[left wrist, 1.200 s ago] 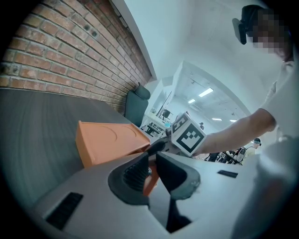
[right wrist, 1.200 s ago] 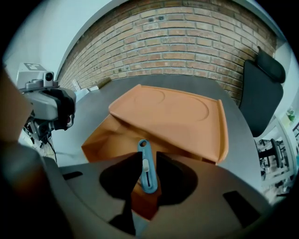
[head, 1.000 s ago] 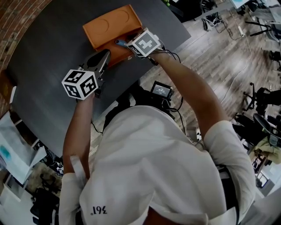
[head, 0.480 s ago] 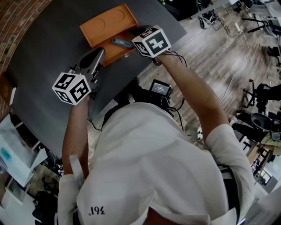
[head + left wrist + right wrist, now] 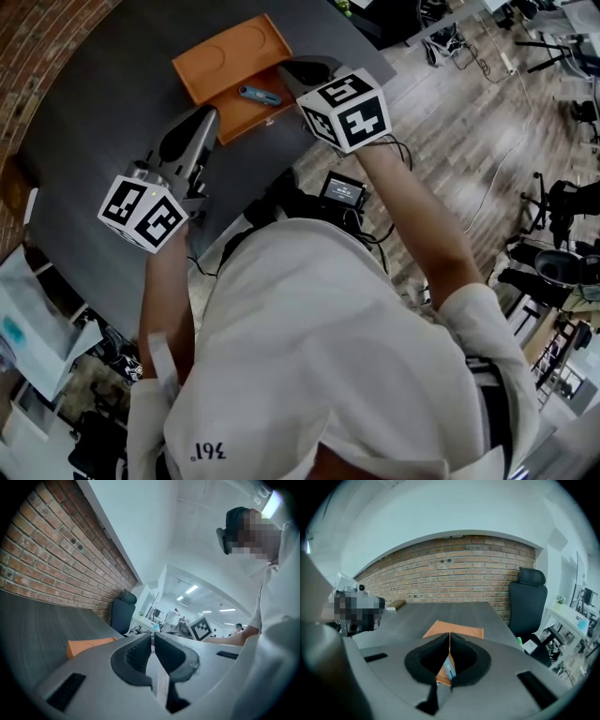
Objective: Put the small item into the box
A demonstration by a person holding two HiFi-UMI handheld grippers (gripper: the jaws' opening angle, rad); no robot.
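The orange box (image 5: 228, 52) lies open on the dark table, its lid flat behind the tray. The small blue item (image 5: 260, 95) rests in the tray, free of both grippers. My right gripper (image 5: 291, 71) hovers above the tray's right edge; its jaws have just been closing and are shut with nothing between them. In the right gripper view (image 5: 449, 637) the blue item (image 5: 450, 670) and the box (image 5: 459, 631) show beyond the jaws. My left gripper (image 5: 207, 116) is raised left of the box, shut and empty; the left gripper view (image 5: 153, 637) shows the box (image 5: 89, 645) ahead.
The table (image 5: 103, 112) ends just below the box, with wood floor (image 5: 469, 122) to the right. A black office chair (image 5: 526, 603) stands past the table's far right corner. A brick wall (image 5: 454, 569) runs behind, and a small wooden block (image 5: 396, 604) lies at the far edge.
Both grippers have risen toward the head camera. The right one has drawn back from the box tray, and the blue item now lies alone in the tray.
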